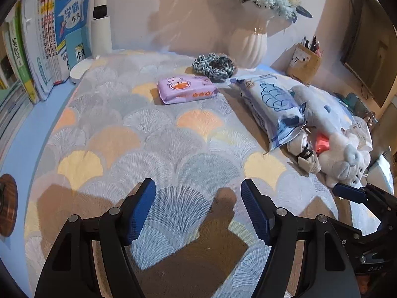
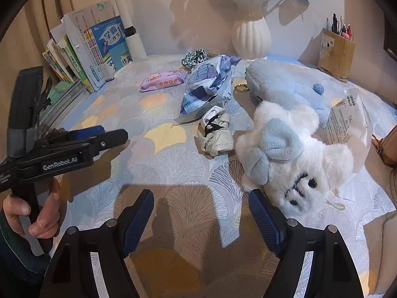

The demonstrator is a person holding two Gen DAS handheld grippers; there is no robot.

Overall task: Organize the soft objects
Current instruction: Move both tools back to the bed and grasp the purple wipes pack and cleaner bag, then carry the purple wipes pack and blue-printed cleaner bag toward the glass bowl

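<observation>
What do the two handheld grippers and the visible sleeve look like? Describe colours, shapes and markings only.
Each gripper, left gripper and right gripper, has black angular plastic arms with silver pivot pins and blue ribbed pads. White lettering "GenRobot.AI" runs along the left one's side. The sleeve is dark teal knit.

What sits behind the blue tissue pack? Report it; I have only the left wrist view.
Observer: A gold key ring lies between the blue tissue pack and the blue plush.
Operator: Check the right tool; I see only one of its fingers.
Observer: The right tool is open with nothing between its fingers; the white plush lies close beside one of them.
Operator: Tell me what grips the left tool's handle.
Observer: A bare hand with a dark sleeve holds the left tool from below.
</observation>
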